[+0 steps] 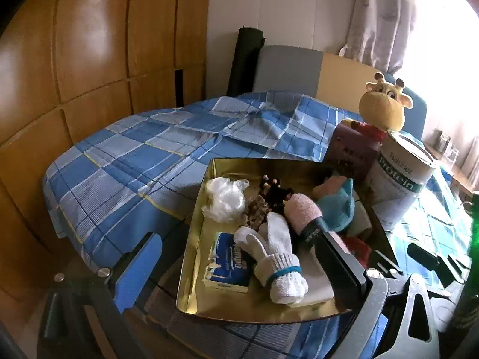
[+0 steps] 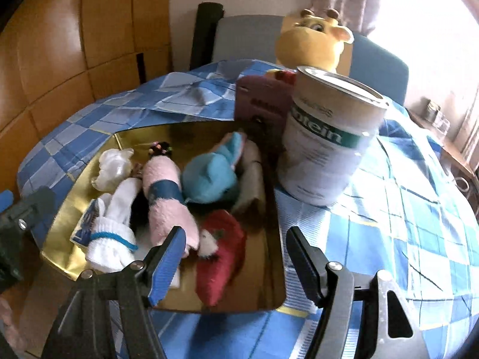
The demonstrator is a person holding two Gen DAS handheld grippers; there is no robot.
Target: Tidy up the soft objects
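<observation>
A gold tray [image 1: 191,299] [image 2: 60,227] lies on a bed with a blue checked cover. In it are a white sock bundle [image 1: 278,257] [image 2: 110,233], a pink rolled towel with a dark band [image 1: 302,212] [image 2: 164,197], a blue plush [image 1: 338,206] [image 2: 209,176], a red plush [image 2: 221,245], a white plastic bag [image 1: 223,199] [image 2: 115,164] and a tissue pack [image 1: 227,263]. My left gripper [image 1: 239,251] is open over the tray's near side. My right gripper [image 2: 236,254] is open, above the red plush at the tray's right end.
A protein can [image 1: 401,176] [image 2: 326,137] stands right of the tray, beside a purple box [image 1: 350,146] [image 2: 263,101] and a yellow giraffe plush [image 1: 383,104] [image 2: 311,39]. Wooden wardrobe doors [image 1: 89,45] stand at left. A window with a curtain [image 1: 380,15] is at right.
</observation>
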